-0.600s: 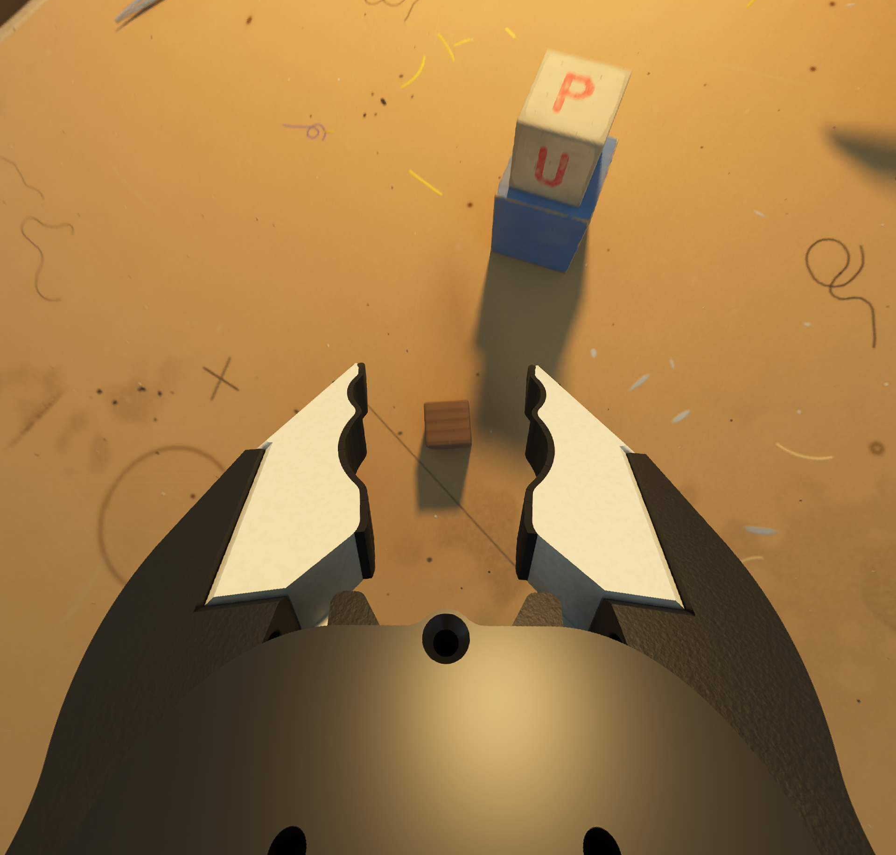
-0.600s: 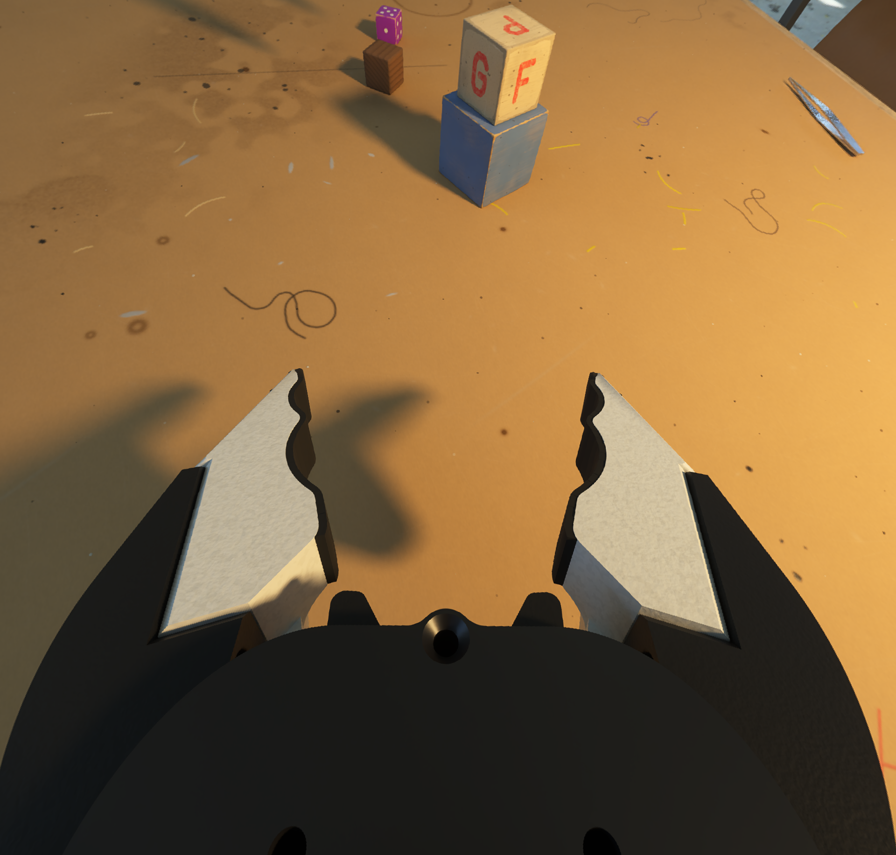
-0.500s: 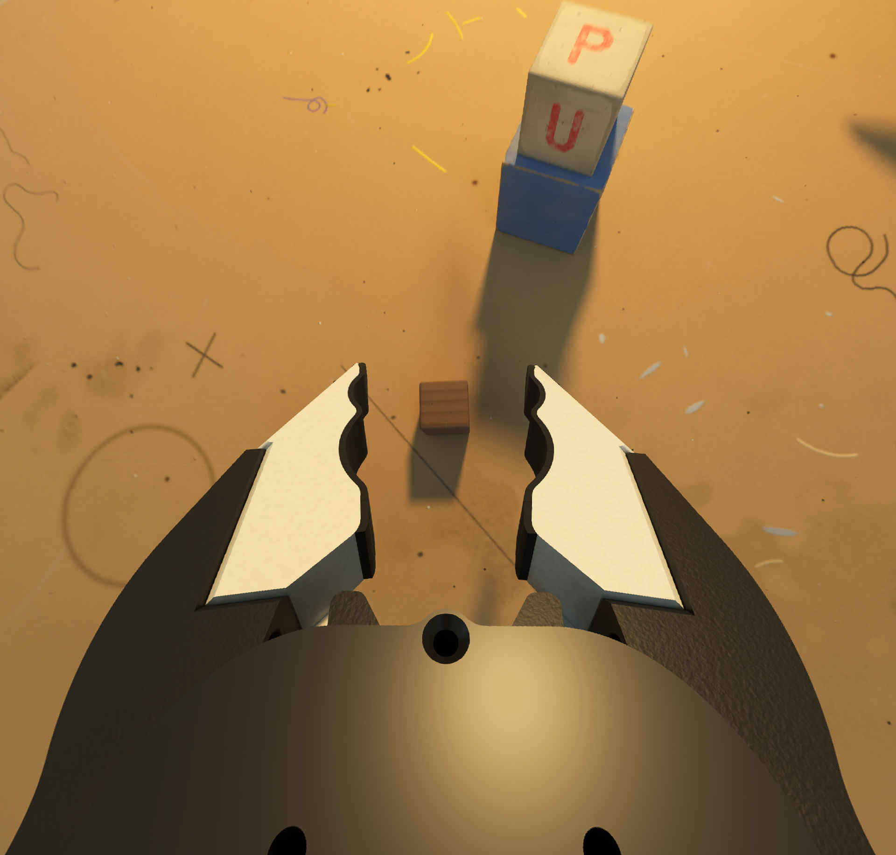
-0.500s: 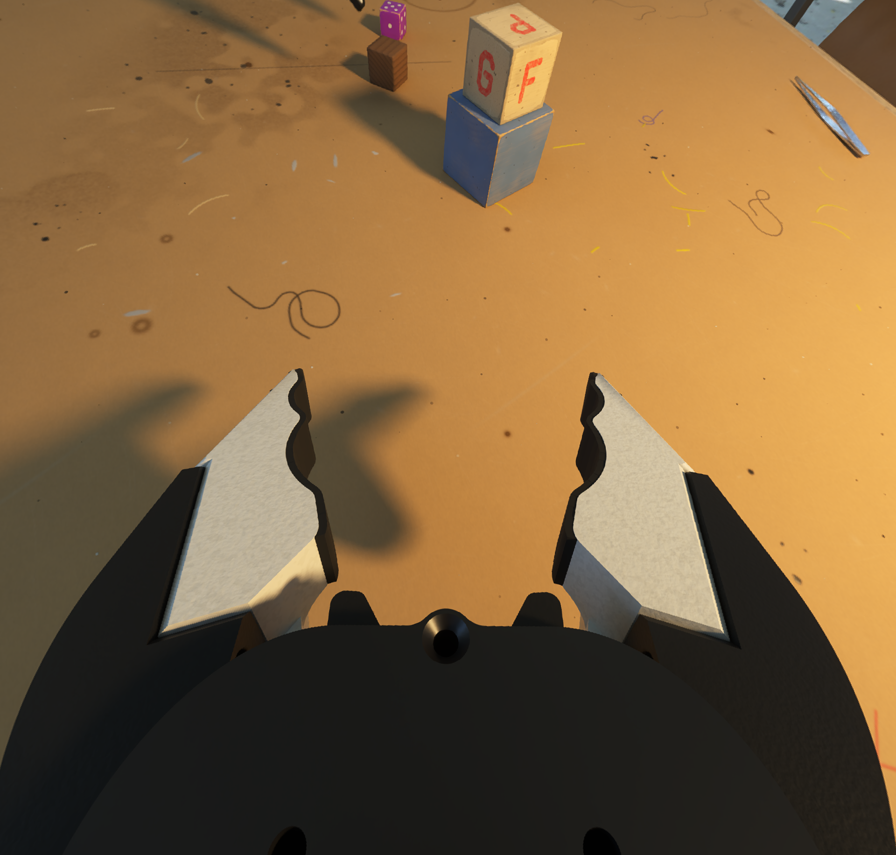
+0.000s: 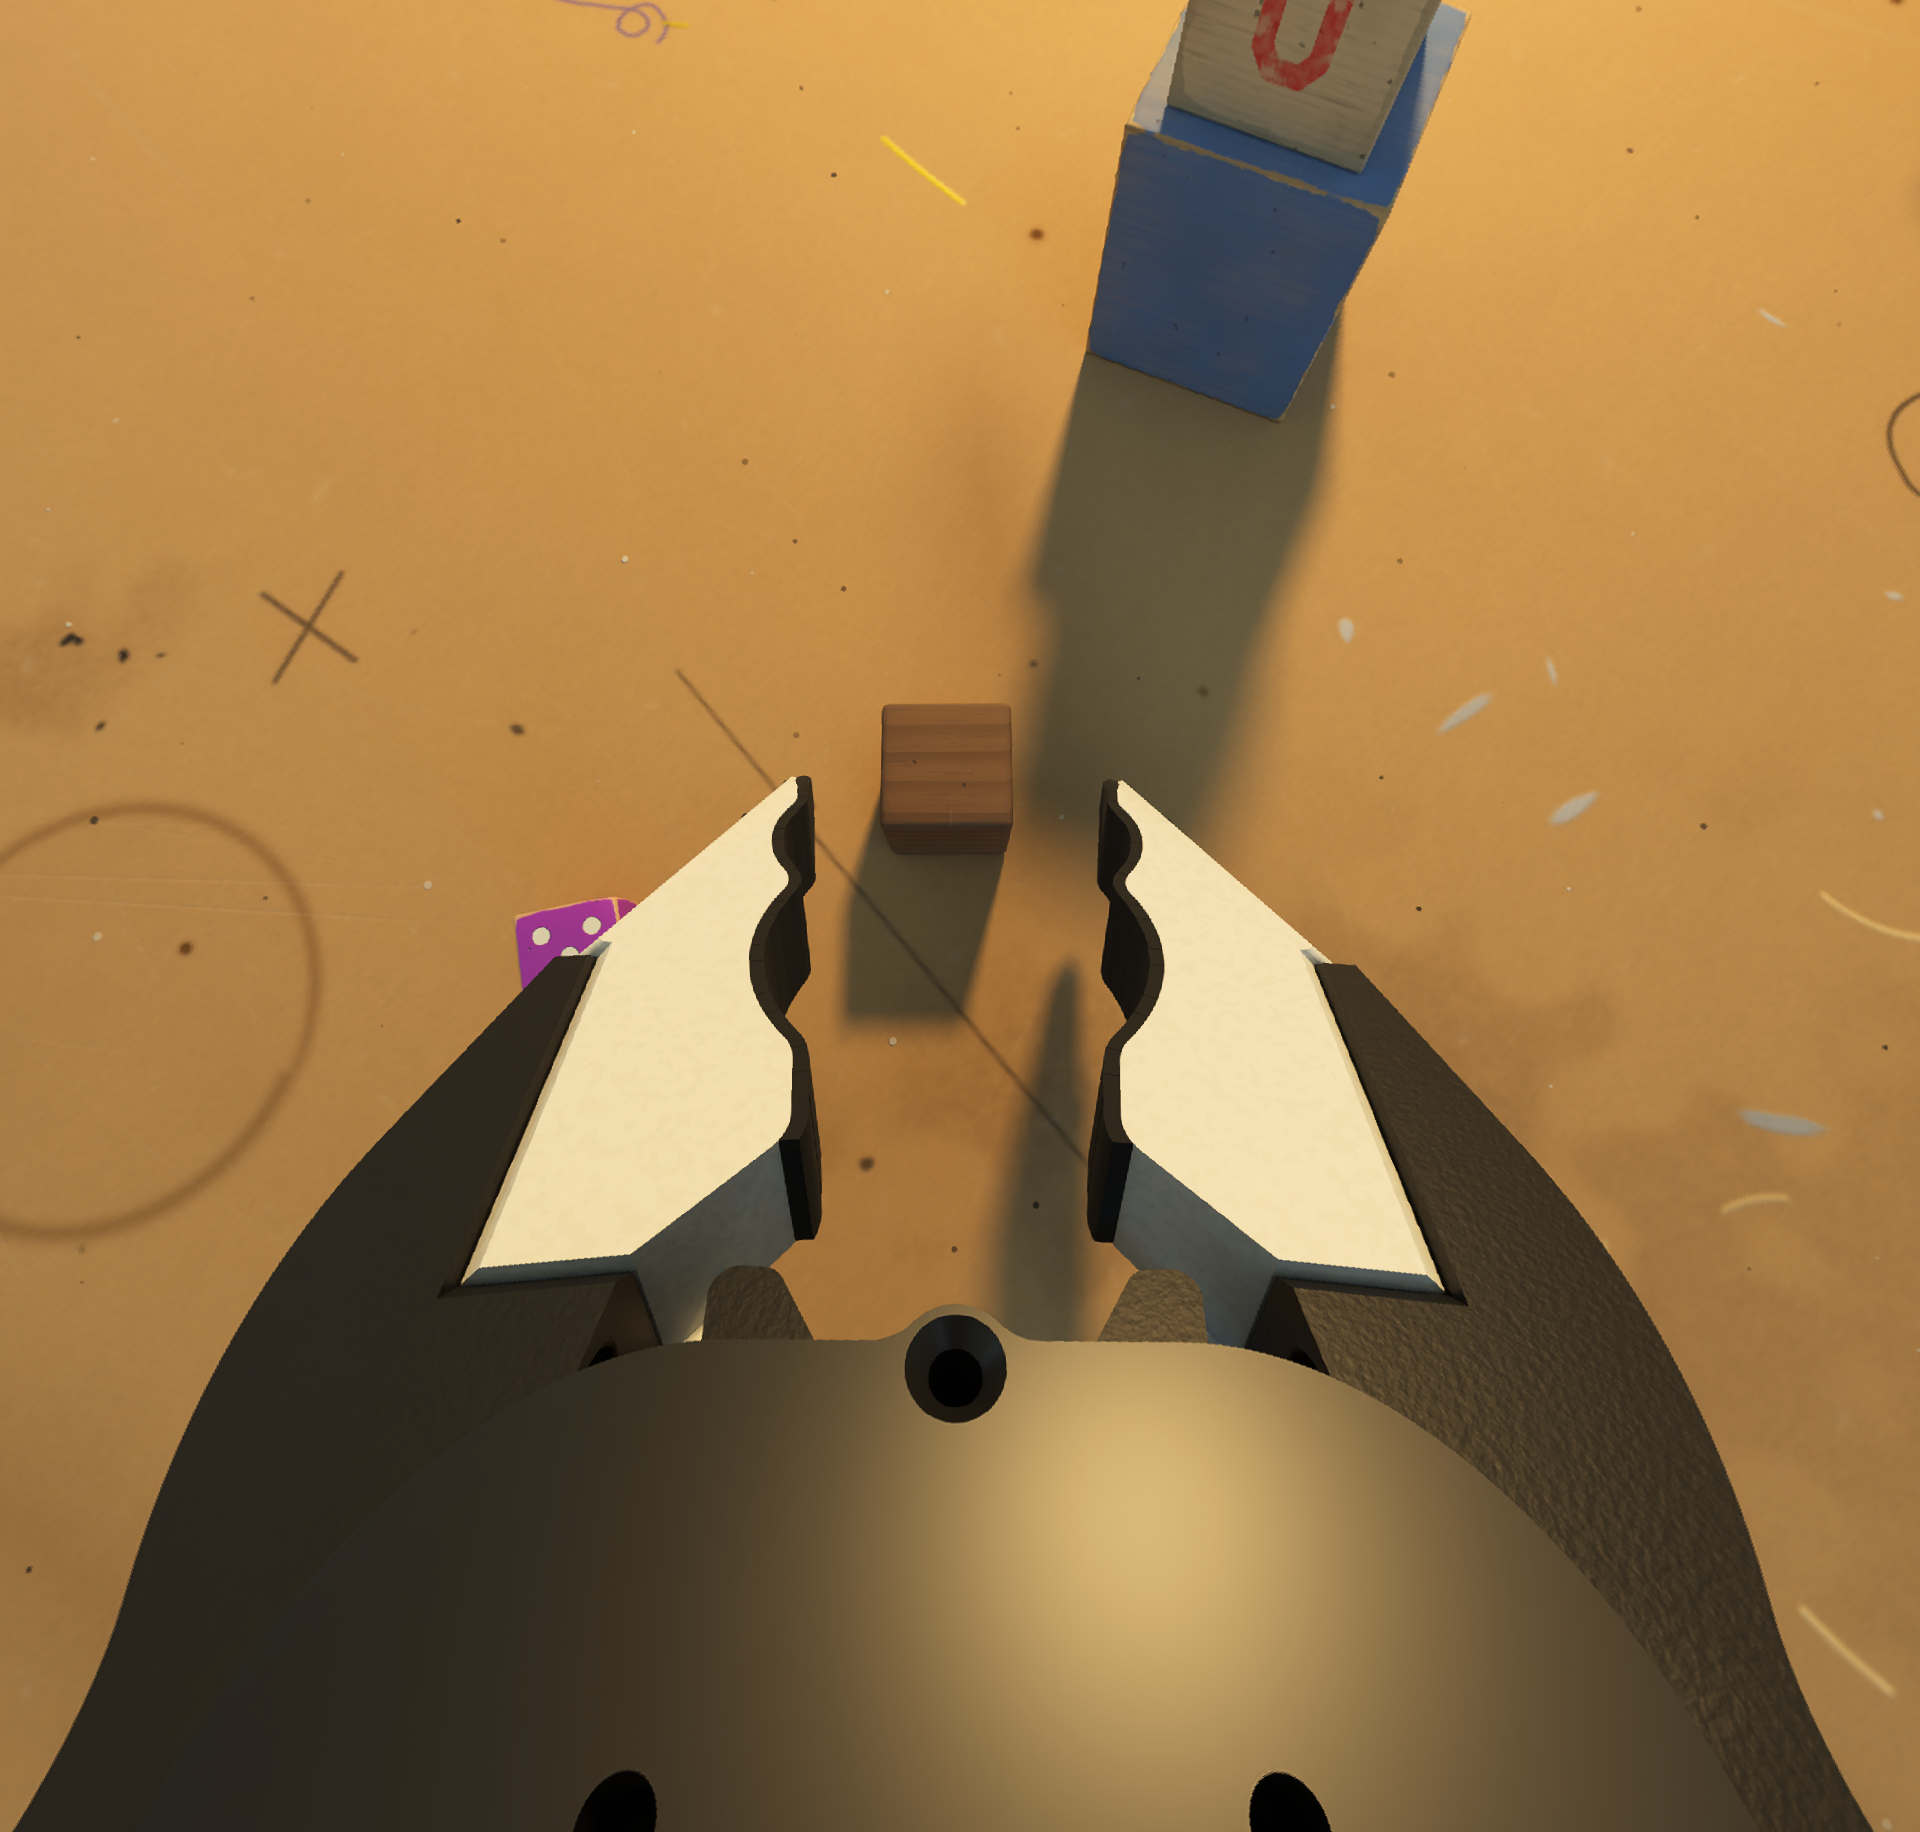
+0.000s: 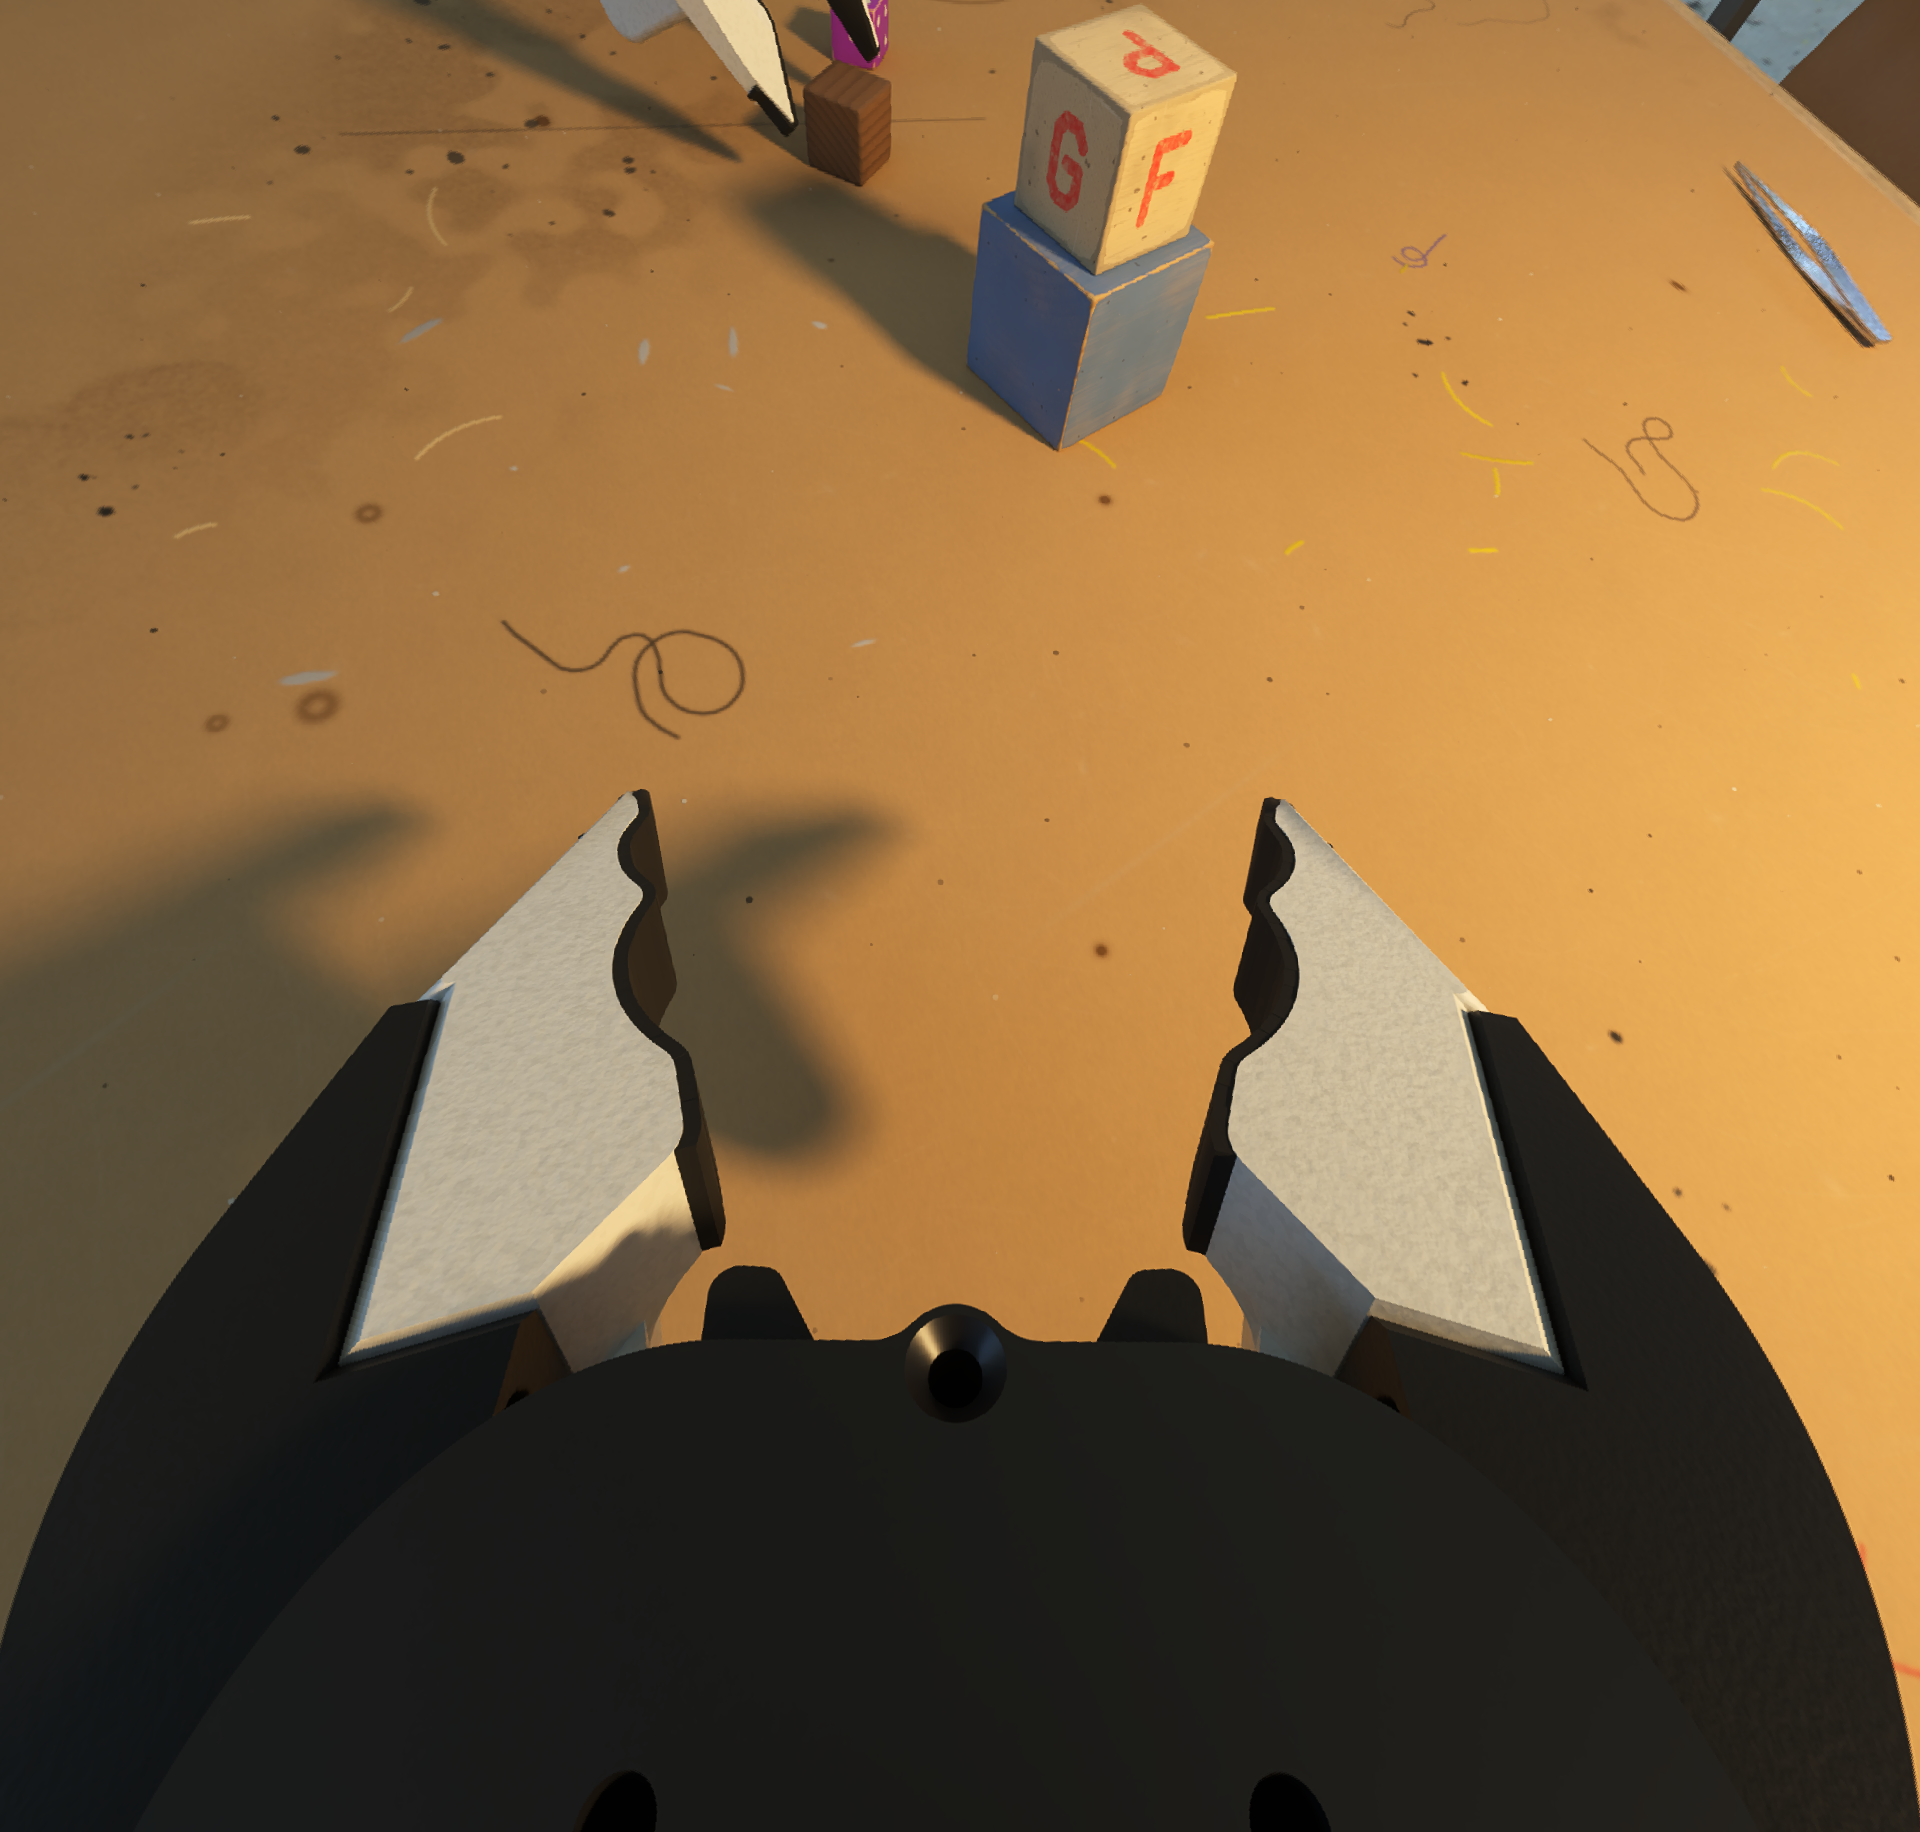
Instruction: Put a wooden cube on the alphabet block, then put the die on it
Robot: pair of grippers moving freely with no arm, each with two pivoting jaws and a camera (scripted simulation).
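A small brown wooden cube (image 5: 945, 776) sits on the orange table, just ahead of and between the tips of my open left gripper (image 5: 954, 795). A purple die (image 5: 566, 935) lies beside the left finger, partly hidden by it. A pale alphabet block with red letters (image 5: 1311, 32) stands on a larger blue cube (image 5: 1231, 270) farther ahead to the right. In the right wrist view the wooden cube (image 6: 847, 123), the die (image 6: 862, 26), the alphabet block (image 6: 1122, 135) and the blue cube (image 6: 1081, 328) show far ahead. My right gripper (image 6: 954, 806) is open and empty, well back from them.
The left gripper's fingers (image 6: 717, 16) show low over the wooden cube in the right wrist view. A metal strip (image 6: 1813, 255) lies near the table's right edge (image 6: 1704, 32). Scribbles and specks mark the table top.
My left gripper has moved forward and down toward the wooden cube, which now sits near its fingertips; the die has come into view beside its left finger. The right gripper has barely moved.
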